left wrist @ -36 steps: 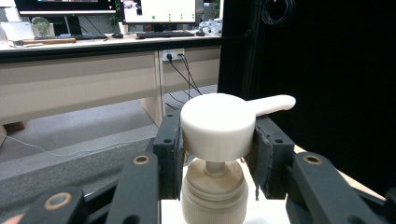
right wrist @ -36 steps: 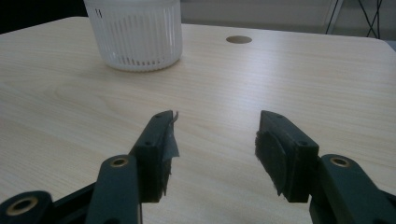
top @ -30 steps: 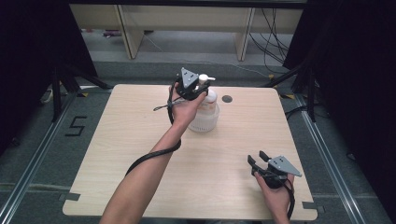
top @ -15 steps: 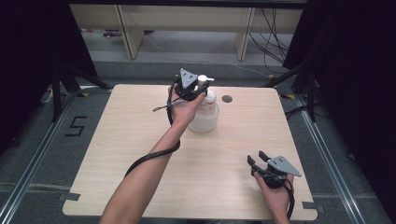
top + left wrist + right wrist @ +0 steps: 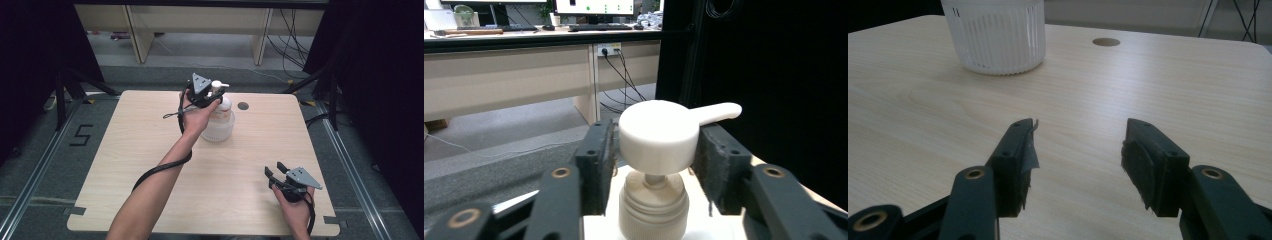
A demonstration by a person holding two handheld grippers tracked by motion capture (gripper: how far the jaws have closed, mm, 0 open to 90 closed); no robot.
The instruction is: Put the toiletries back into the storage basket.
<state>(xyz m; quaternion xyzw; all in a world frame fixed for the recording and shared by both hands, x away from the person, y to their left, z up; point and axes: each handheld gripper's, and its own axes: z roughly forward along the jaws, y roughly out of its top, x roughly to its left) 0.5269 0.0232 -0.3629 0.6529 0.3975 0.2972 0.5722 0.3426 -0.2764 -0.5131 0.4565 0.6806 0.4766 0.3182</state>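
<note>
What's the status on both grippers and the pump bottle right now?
Left gripper shut on pump head. Right gripper open, holding nothing, low over table. Pump bottle upright. Nothing in the way.

left gripper: black jaws, brass screws, grey three-cornered plate, black cable | right gripper: same build
</note>
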